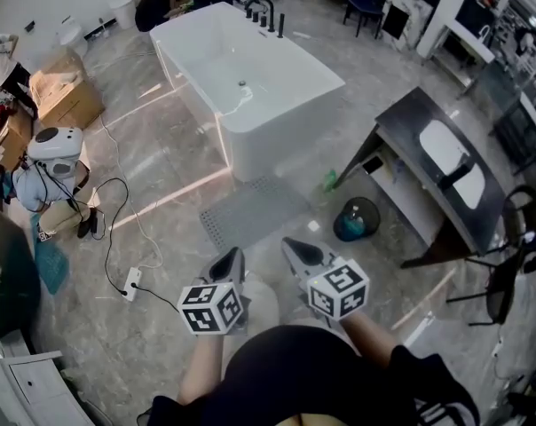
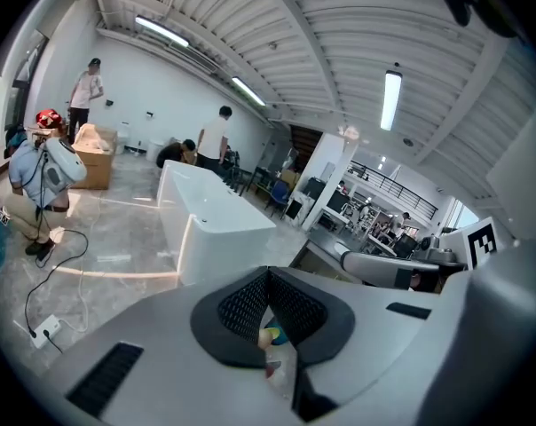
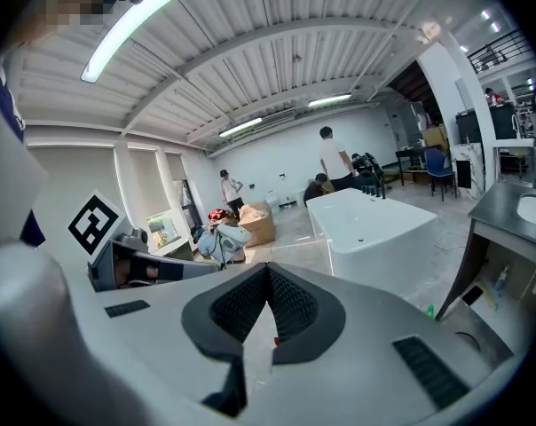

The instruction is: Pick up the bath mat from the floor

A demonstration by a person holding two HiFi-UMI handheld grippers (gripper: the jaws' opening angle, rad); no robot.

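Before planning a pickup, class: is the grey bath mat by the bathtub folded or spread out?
Spread out. The bath mat lies flat on the floor before the bathtub, all one layer, no fold visible.

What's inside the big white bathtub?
The bathtub looks empty: only its small drain shows on the white bottom. Its near wall hides the inner side just behind it.
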